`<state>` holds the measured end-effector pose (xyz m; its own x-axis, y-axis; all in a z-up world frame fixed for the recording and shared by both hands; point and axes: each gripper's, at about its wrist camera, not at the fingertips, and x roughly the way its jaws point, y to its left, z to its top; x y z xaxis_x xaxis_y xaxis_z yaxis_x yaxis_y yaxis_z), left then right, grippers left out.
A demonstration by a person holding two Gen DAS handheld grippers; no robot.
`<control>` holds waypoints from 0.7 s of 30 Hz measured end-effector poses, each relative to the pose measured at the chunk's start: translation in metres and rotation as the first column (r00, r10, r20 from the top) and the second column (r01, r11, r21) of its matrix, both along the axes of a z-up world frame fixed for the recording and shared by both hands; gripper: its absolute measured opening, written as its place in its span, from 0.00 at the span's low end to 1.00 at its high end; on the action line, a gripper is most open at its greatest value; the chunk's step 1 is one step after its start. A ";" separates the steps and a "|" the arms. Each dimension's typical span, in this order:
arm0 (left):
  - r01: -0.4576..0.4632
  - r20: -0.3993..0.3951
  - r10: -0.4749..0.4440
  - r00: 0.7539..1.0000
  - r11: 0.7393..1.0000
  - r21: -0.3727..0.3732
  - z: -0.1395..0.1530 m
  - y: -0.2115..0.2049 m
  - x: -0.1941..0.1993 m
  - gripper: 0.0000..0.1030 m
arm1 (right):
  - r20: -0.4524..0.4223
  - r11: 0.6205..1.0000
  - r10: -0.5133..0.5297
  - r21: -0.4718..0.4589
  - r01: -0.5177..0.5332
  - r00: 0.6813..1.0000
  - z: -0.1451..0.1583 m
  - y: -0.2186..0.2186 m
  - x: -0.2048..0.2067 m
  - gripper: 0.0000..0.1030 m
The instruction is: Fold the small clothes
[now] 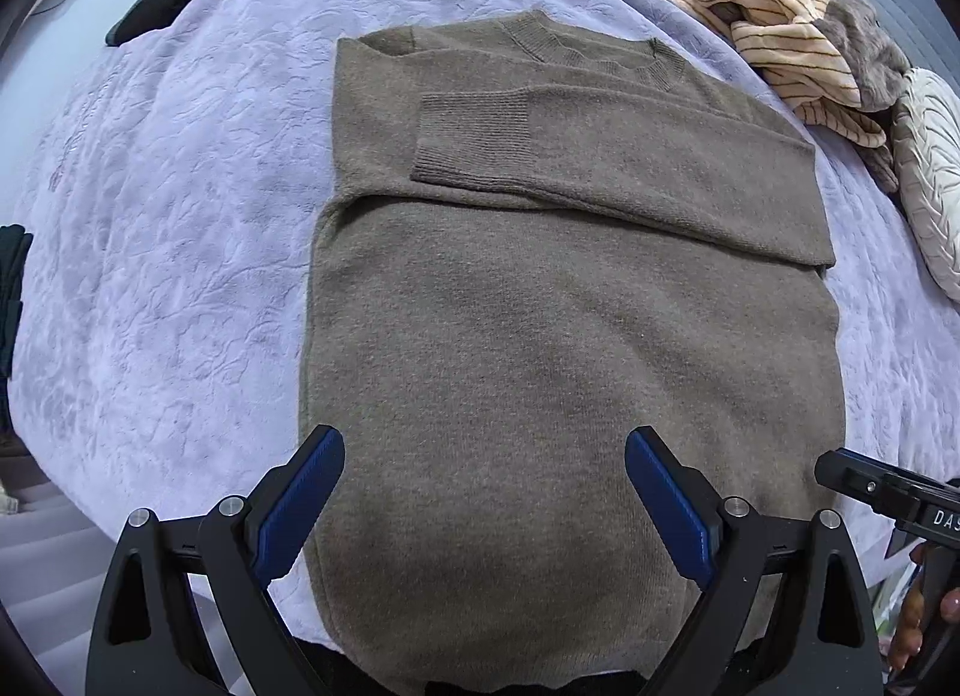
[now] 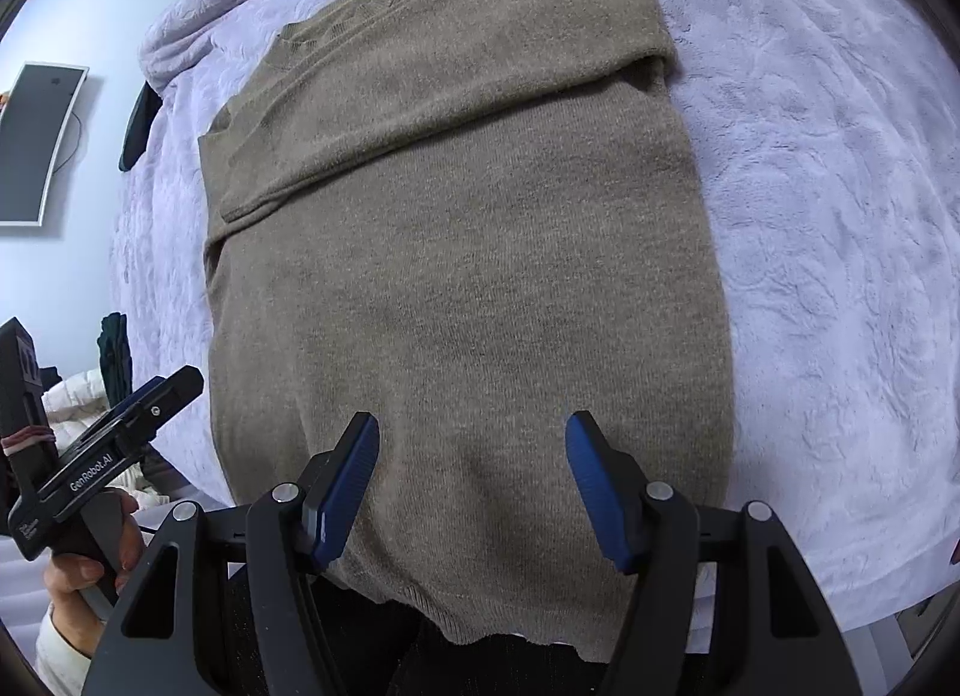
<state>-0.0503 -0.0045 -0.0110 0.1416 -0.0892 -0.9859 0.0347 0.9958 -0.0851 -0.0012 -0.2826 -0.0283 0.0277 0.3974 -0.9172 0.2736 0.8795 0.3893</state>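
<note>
A brown knit sweater (image 1: pixel 540 300) lies flat on a lilac blanket, neck at the far end, both sleeves folded across the chest. It also shows in the right wrist view (image 2: pixel 468 252). My left gripper (image 1: pixel 485 447) is open and empty, hovering over the sweater's lower left part near the hem. My right gripper (image 2: pixel 473 432) is open and empty over the lower right part of the sweater. The right gripper's body shows at the left wrist view's right edge (image 1: pixel 888 492); the left gripper's body shows at the right wrist view's left edge (image 2: pixel 114 450).
The lilac blanket (image 1: pixel 168 276) covers the bed on all sides of the sweater. A striped cream and grey garment (image 1: pixel 798 36) is heaped at the far right, beside a pale quilted cushion (image 1: pixel 930 174). A dark item (image 2: pixel 139 123) lies at the bed's far left edge.
</note>
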 end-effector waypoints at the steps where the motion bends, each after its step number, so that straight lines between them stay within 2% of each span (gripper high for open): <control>1: -0.002 0.001 0.002 1.000 1.000 0.001 0.001 0.000 -0.001 0.93 | 0.002 1.000 0.003 0.000 -0.003 1.000 0.001 0.001 -0.001 0.66; 12: 0.018 0.014 -0.017 1.000 1.000 -0.013 0.009 0.002 -0.015 0.93 | 0.002 1.000 -0.002 0.009 0.002 1.000 0.007 0.015 -0.012 0.66; 21: 0.000 0.000 0.000 1.000 1.000 -0.019 0.000 0.027 -0.034 0.93 | -0.007 1.000 0.014 -0.005 -0.014 1.000 0.009 0.044 -0.025 0.66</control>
<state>-0.0847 0.0227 -0.0112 0.1421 -0.1077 -0.9840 0.0344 0.9940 -0.1038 -0.0266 -0.2383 -0.0195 0.0153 0.3929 -0.9195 0.2637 0.8854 0.3827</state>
